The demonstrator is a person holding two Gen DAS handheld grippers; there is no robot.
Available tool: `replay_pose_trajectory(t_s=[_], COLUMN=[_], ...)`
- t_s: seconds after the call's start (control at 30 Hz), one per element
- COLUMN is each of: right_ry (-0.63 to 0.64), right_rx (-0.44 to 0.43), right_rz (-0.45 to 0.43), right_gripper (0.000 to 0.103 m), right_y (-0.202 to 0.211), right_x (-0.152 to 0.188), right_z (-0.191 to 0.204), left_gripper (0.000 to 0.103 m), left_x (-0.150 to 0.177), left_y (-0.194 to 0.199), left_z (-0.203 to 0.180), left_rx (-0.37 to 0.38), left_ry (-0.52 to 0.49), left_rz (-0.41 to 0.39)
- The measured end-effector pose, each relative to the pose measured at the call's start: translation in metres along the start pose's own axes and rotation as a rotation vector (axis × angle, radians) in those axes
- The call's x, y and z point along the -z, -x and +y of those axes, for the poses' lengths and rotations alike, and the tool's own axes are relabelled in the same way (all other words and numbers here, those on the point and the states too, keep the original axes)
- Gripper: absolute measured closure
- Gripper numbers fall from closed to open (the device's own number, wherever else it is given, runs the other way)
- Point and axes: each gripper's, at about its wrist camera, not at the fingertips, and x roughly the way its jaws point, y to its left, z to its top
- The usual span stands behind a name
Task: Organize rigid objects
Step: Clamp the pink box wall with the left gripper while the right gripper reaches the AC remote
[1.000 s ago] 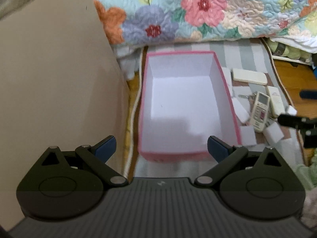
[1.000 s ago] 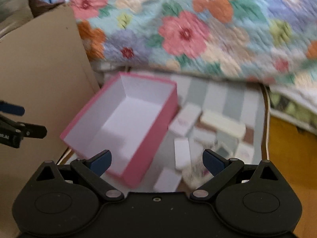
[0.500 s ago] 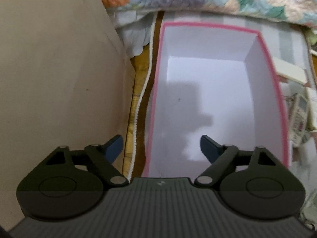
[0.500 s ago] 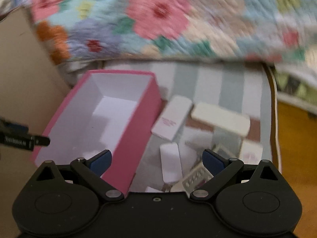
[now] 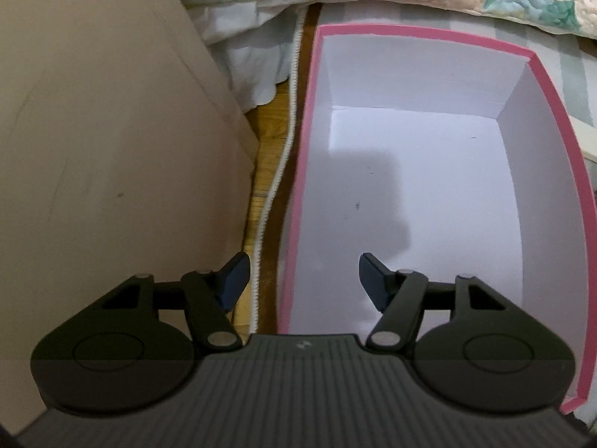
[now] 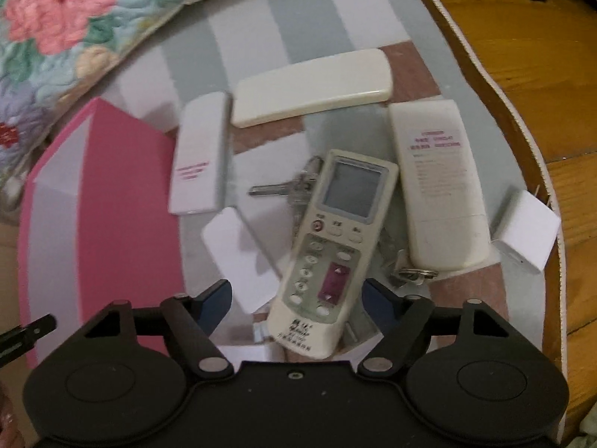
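In the last second the spread-open right gripper [image 6: 296,300] dropped astride the cream LCD remote control [image 6: 330,257], readying a grasp, while the open left gripper [image 5: 300,280] straddles the pink cardboard box's [image 5: 548,86] wall.

Pink box [image 5: 418,201] interior lying open at centre right of the left wrist view; beige panel [image 5: 112,130] walling off the left. In the right wrist view, remote control [image 6: 332,250], key [image 6: 283,188] and white cases crowding centre frame.
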Motion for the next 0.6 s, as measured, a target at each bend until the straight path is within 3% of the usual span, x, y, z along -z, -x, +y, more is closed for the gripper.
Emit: replay_pose_trajectory(t_s=[0.1,0.13,0.17,0.23,0.3,0.4,0.53,0.6], right_ry=[0.008,0.017,0.028,0.056,0.081,0.121,0.093,0.081], right_rx=[0.055,0.073,0.098,0.131,0.152,0.172,0.137,0.118], right_rz=[-0.019,-0.028,-0.037,-0.055,-0.089,-0.117,-0.068,-0.062], right_gripper=[0.021,0.022,0.023,0.023,0.023,0.031,0.037,0.038], right_y=[-0.009,-0.013,-0.017,-0.026,-0.027,-0.024,-0.018,-0.015], right_x=[-0.002,-0.003,-0.004,-0.007,-0.003,0.002,-0.008,-0.009], right_z=[0.005,0.006,0.008,0.01,0.015,0.012,0.002,-0.001], left_gripper=[0.061,0.077,0.086,0.091,0.091,0.093,0.091,0.08], left_x=[0.001,0.0,0.0,0.002,0.002,0.001,-0.001,0.0], left_y=[-0.006,-0.01,-0.012,-0.011,-0.009,-0.016,-0.028,-0.029], left_z=[0.001,0.001,0.001,0.003,0.008,0.009,0.004,0.004], left_rx=[0.02,0.01,-0.015,-0.026,0.018,0.008,0.002,0.051], left_ry=[0.017,0.021,0.021,0.021,0.04,0.049,0.043,0.049], left_rz=[0.016,0.026,0.033,0.042,0.052,0.043,0.05,0.046])
